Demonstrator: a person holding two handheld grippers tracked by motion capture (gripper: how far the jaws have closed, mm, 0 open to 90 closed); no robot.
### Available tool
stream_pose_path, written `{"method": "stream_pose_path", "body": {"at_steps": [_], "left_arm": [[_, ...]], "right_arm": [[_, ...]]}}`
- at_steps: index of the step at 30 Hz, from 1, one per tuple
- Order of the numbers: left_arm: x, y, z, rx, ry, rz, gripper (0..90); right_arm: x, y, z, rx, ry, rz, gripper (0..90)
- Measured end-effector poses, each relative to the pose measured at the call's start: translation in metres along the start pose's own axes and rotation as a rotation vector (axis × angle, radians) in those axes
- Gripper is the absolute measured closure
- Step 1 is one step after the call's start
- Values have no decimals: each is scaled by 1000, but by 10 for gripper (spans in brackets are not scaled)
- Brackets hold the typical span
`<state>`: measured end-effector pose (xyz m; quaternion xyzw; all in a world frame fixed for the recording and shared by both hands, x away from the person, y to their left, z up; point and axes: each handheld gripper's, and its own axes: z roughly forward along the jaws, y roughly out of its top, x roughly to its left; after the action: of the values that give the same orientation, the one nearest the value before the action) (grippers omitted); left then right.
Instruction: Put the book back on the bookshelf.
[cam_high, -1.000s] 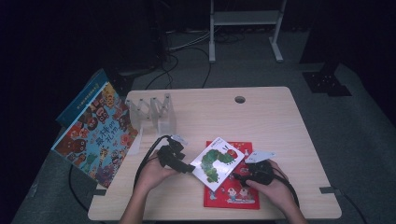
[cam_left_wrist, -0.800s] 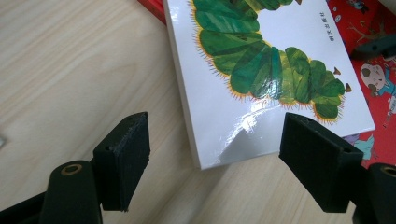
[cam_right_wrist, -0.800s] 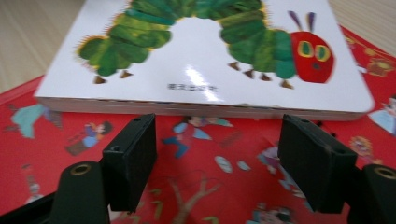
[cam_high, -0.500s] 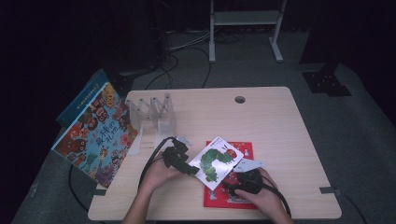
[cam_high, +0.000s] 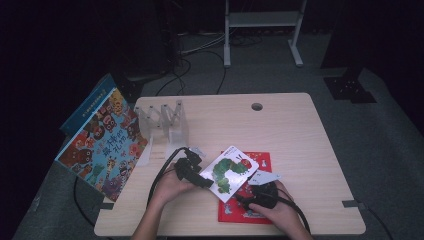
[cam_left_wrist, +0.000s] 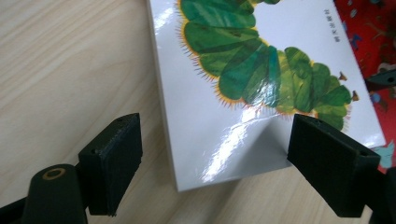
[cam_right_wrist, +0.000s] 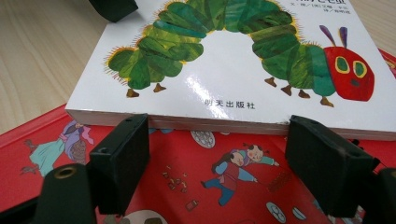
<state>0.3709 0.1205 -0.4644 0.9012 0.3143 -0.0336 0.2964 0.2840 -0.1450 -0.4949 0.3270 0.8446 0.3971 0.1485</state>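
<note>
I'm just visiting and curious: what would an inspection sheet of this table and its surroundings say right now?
Surface: pale wooden table, with a round hole near its far edge.
Job's things: white caterpillar book lying tilted, partly on a red book.
Clutter: clear plastic rack at the far left; colourful picture book leaning at the left edge.
Grippers: left gripper open, jaws astride the white book's corner, having just been opening; right gripper open over the red book, just short of the white book's edge, also just been opening.
Cables: black cable trailing from the left gripper.
Surroundings: dark room, grey floor, white frame behind.
</note>
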Motion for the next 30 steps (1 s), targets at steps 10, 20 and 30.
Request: {"method": "stream_pose_path", "body": {"at_steps": [10,20,30], "left_arm": [[2,-2,11,-30,-12,-32,25],[-5,0,18,-39,-32,-12,0],[-11,2,22,-45,-32,-9,0]], "right_arm": [[0,-3,-1,-10,-9,-1,205],[0,-3,-1,-7,-18,6,184],[0,-3,-1,-4,-29,10,164]]}}
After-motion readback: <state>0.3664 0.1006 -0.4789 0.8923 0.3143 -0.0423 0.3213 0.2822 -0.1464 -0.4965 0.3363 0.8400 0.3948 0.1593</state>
